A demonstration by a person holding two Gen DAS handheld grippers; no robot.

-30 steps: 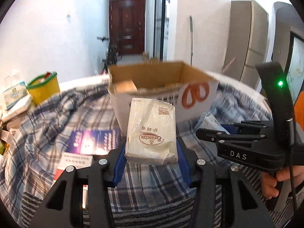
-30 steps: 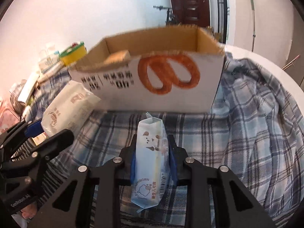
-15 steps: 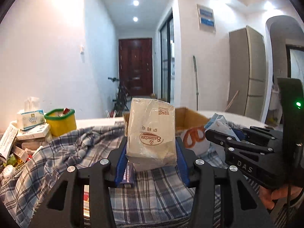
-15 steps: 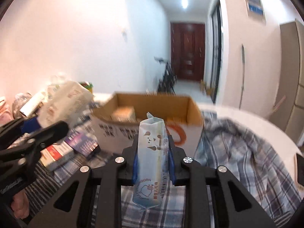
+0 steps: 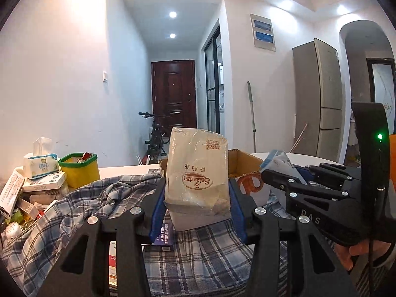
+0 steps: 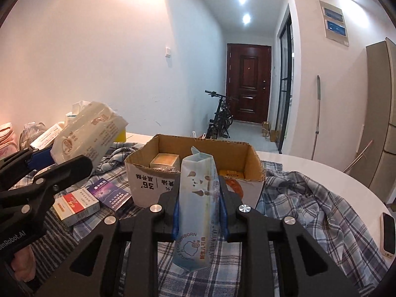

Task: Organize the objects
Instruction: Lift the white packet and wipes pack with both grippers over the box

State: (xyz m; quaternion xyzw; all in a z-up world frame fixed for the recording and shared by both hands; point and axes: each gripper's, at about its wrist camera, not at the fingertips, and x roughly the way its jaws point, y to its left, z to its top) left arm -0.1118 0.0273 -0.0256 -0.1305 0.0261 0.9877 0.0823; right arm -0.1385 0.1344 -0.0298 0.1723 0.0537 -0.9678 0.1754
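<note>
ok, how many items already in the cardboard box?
2 visible in the cardboard box: a tan box at its back left, an orange-labelled pack at its right. The held wipes pack may hide more.

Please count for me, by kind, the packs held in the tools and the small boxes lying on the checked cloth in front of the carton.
Soft packs held in tools: 2 (cream pack in left tool, pale blue pack in right tool)
Small boxes on cloth: 2 (red-and-white box, purple box)
Total: 4

We look level along each gripper's fingers toward the hallway, close above the table; both views share the box (image 5: 243,159) (image 6: 198,165) ahead, perhaps slightly below.
</note>
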